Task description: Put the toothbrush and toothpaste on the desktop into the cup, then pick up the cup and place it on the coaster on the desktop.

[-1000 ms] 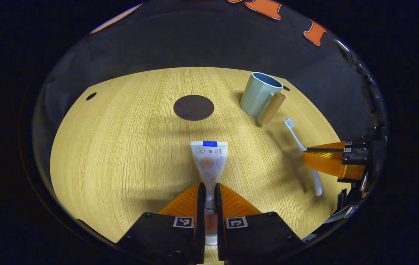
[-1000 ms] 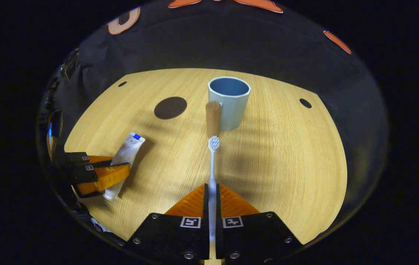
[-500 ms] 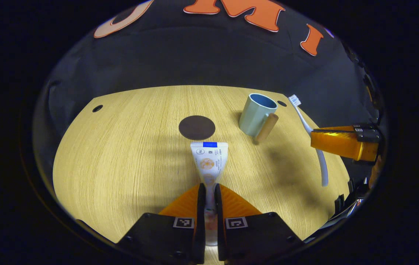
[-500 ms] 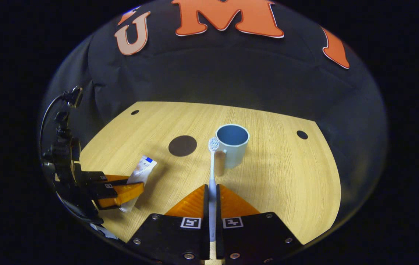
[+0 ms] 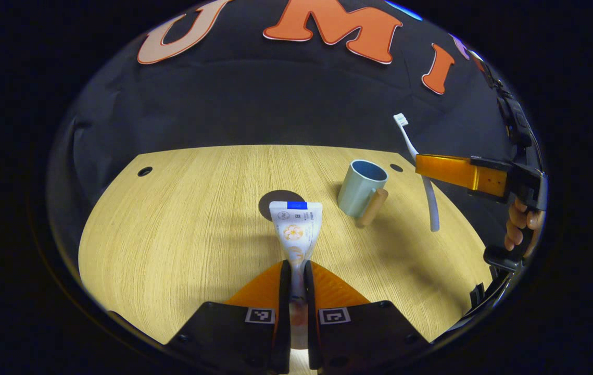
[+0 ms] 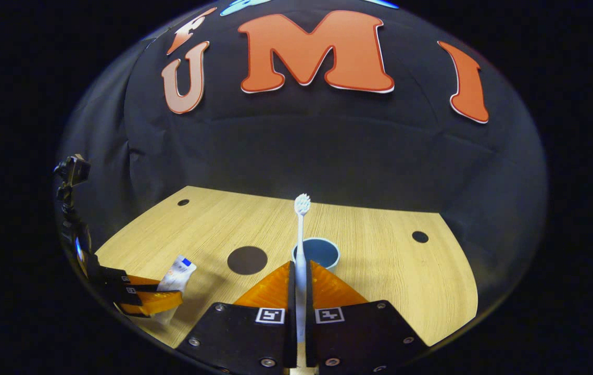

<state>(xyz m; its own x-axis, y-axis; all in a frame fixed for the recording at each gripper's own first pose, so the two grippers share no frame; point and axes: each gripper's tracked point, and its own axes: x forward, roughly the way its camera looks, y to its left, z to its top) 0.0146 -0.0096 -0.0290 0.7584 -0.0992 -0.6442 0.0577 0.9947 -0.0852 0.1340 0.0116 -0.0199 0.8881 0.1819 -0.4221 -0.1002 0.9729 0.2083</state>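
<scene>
Currently, status by item:

Right gripper [image 6: 300, 284]: closed on the toothbrush [image 6: 301, 245], both fingers pinching the handle; brush carried clear of the desktop, bristle head up, handle end low. Seen also from the left gripper view [image 5: 421, 166], out past the cup's right side, held by a hand [image 5: 521, 226].

Left gripper [image 5: 296, 281]: closed on the toothpaste [image 5: 296, 229], fingers clamped on the narrow cap end, flat crimped end pointing forward toward the coaster. Seen from the right gripper view [image 6: 155, 302] low at the left, tube [image 6: 176, 276] tilted up out of it. Lifted or resting on the wood: cannot tell.

Cup [image 5: 361, 188]: upright on the desktop [image 5: 181, 219], wooden handle [image 5: 373, 207] on its near right side, interior empty as far as visible. In the right gripper view, rim [image 6: 322, 252] just ahead of the fingers, body hidden behind them.

Coaster [image 6: 247, 260]: dark disc, bare, left of the cup and apart from it. In the left gripper view [image 5: 266, 205], partly hidden behind the tube.

Done: both items gripped.

Left: toothbrush into cup, likely handle end first; toothpaste into cup; cup onto coaster.

Progress: early, nothing in the cup yet.
</scene>
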